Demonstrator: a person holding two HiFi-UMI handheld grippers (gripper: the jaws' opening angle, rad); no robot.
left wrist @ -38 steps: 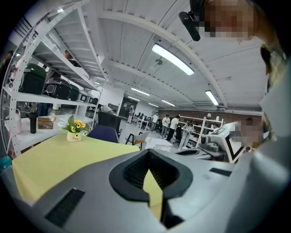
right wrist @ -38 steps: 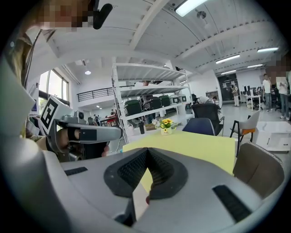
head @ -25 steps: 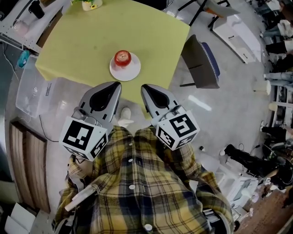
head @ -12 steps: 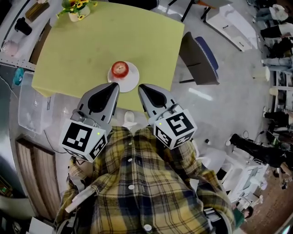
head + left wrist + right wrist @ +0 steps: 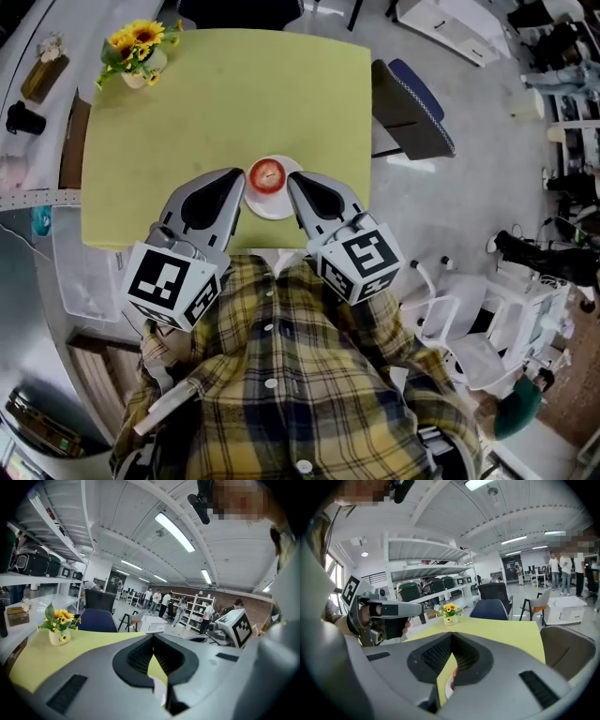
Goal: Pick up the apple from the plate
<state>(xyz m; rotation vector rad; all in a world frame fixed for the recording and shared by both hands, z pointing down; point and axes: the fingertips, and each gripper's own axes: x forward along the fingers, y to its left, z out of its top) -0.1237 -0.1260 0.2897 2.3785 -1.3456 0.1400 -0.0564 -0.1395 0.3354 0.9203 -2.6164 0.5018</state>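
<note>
1. Apple (image 5: 267, 174): red, upright with the stalk dimple up. It sits in the middle of the plate and nothing touches or lifts it.
2. Plate (image 5: 277, 210): white, round, flat on the table. It lies close to the near edge, somewhat toward the near right corner.
3. Table (image 5: 234, 103): yellow-green top. Besides the plate it carries only a pot of sunflowers (image 5: 134, 56) at the far left corner.
4. Left hand-held gripper (image 5: 241, 175): jaws pressed together at the tips, nothing between them. In the head view its tip shows just beside the plate's left rim. Its own view puts it above the table, with the plate low in the slot under the tips, so it is apart from the apple.
5. Right hand-held gripper (image 5: 293, 179): jaws likewise pressed together, pinching nothing. Its tip shows just beside the plate's right rim. In its own view a sliver of white plate and red fruit appears through the slot below the tips.
6. Chair (image 5: 412, 117): grey with a blue seat, on the floor off the table's right edge. It plays no part in the task.
7. Progress, as judged: only the approach is done, with both hand-held grippers brought to flank the plate. Still to do: spread one pair of jaws, set them around the apple, close, and lift it off the plate.
</note>
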